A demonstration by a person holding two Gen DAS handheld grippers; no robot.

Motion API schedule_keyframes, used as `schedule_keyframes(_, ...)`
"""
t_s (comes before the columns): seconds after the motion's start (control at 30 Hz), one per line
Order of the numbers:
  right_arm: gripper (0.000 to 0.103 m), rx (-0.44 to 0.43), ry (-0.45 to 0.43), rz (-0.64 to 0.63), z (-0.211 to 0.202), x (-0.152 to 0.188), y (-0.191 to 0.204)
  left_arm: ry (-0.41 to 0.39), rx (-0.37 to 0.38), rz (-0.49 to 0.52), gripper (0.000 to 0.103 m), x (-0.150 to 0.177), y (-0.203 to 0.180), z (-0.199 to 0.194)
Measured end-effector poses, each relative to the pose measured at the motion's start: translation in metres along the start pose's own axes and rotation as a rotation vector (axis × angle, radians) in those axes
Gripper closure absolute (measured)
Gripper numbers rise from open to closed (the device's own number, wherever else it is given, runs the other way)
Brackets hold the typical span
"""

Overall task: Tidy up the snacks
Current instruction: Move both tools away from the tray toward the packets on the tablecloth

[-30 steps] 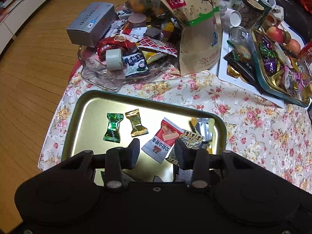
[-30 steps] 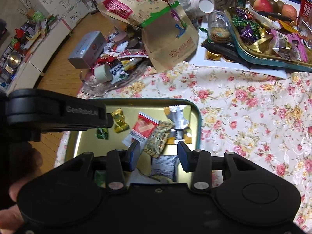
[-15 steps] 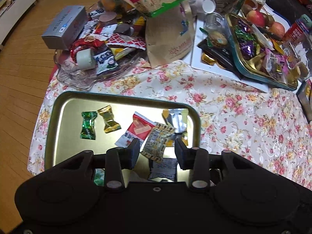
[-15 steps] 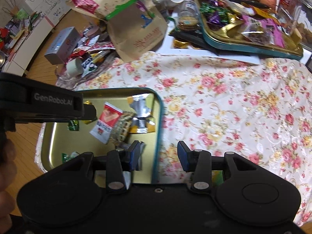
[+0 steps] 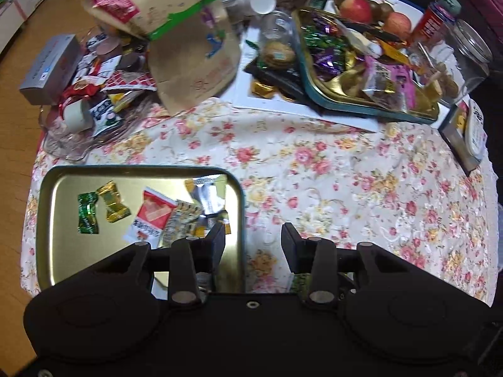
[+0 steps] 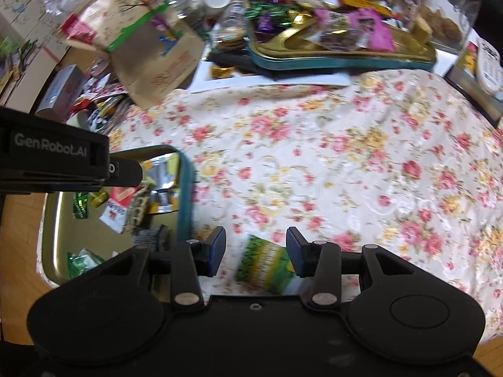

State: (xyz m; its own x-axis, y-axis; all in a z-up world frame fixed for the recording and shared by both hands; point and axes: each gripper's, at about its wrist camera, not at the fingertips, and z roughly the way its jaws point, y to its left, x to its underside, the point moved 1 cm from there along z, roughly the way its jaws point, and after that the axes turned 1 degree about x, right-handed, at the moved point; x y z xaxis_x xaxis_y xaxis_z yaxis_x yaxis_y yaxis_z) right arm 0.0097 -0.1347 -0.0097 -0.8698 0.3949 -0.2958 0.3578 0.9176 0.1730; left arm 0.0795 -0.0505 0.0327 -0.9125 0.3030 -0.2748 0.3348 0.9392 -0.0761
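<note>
My right tongs (image 6: 255, 251) hang open and empty above a green-and-yellow foil snack packet (image 6: 267, 265) on the floral-cloth surface (image 6: 314, 157), just right of the gold metal tray (image 6: 185, 194). Left tongs (image 5: 253, 243) open, empty, astride the tray's right rim. Risk: flat packet could slide or crumple if I close too high.

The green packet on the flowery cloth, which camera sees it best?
The right wrist view. There the green packet lies on the cloth just beside the tray, below the open jaws of the right gripper, though a bit blurred. The left wrist view shows only a green sliver behind its own gripper.
</note>
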Motion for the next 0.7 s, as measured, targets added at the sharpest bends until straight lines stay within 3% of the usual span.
schedule_keyframes(0.7,0.058,0.077,0.031,0.137,-0.001,0.014,-0.089,0.069,0.023,0.143,0.054,0.008,-0.078,0.025)
